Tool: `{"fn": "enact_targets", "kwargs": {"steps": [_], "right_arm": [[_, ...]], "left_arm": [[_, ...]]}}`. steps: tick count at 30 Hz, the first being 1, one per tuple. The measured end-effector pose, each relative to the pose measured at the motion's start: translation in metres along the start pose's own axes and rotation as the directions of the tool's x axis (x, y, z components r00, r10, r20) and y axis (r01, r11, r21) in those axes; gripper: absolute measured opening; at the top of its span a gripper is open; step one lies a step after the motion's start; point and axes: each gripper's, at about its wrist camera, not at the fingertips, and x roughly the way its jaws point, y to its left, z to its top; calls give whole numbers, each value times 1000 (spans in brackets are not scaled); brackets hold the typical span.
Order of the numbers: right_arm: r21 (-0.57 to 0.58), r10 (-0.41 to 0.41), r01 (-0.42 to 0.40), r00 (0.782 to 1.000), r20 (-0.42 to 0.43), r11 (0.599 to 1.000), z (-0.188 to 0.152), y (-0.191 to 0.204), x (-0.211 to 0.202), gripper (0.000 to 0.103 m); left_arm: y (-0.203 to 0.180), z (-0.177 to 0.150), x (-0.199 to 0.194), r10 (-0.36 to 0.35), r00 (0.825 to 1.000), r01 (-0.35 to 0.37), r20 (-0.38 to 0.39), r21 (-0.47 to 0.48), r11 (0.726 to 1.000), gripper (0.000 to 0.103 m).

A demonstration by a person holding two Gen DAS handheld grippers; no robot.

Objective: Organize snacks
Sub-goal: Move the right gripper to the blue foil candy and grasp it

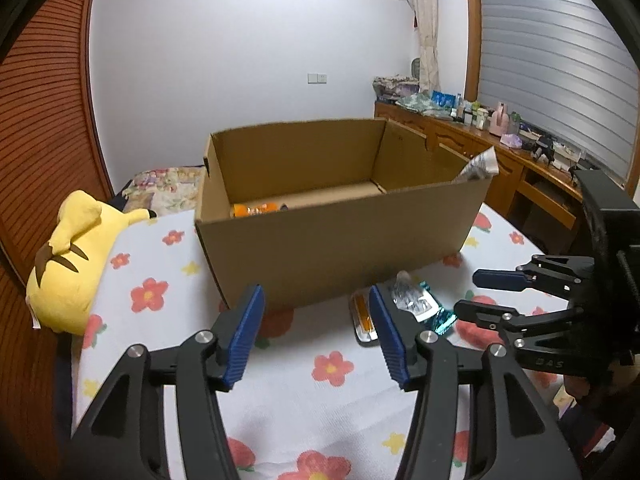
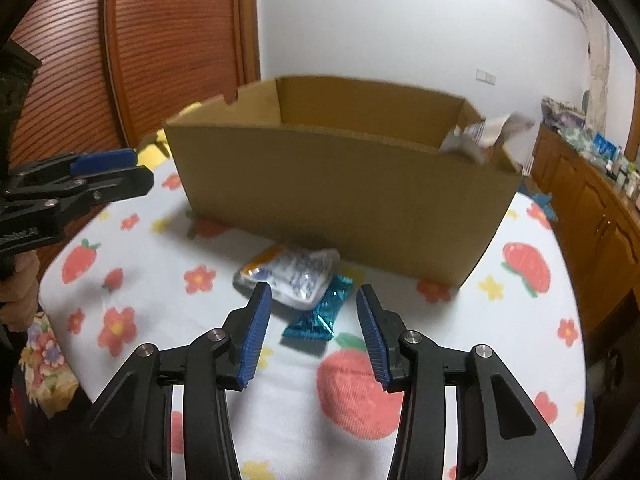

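An open cardboard box (image 1: 340, 236) stands on a flowered bedsheet (image 1: 280, 392) with a yellow plush toy (image 1: 76, 256) to its left and a cluttered wooden cabinet (image 1: 496, 152) behind; inside lie an orange packet (image 1: 256, 209) and a white wrapper (image 1: 482, 164) poking over the right corner. Just in front of the box, a clear packet (image 2: 300, 276) overlaps a silver-and-orange packet (image 2: 256, 266) and a teal packet (image 2: 320, 312), their print too blurred to read. The left gripper (image 1: 316, 336) and right gripper (image 2: 310, 332) both hang with jaws apart, holding nothing.
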Motion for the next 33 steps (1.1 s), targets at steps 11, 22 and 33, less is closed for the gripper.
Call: {"fn": "enact_targets", "kwargs": {"steps": [11, 22, 33], "right_arm": [[-14, 1, -2, 994, -109, 1000, -9, 3, 42, 44], [-27, -31, 27, 990, -136, 999, -10, -3, 50, 30], [4, -33, 34, 992, -120, 999, -28, -24, 22, 20]], "left_arm": [[-5, -18, 16, -19, 999, 18, -47, -16, 1000, 55], [-14, -23, 24, -44, 997, 43, -62, -24, 999, 55], [-37, -17, 46, -93, 992, 90, -84, -35, 995, 56]]}}
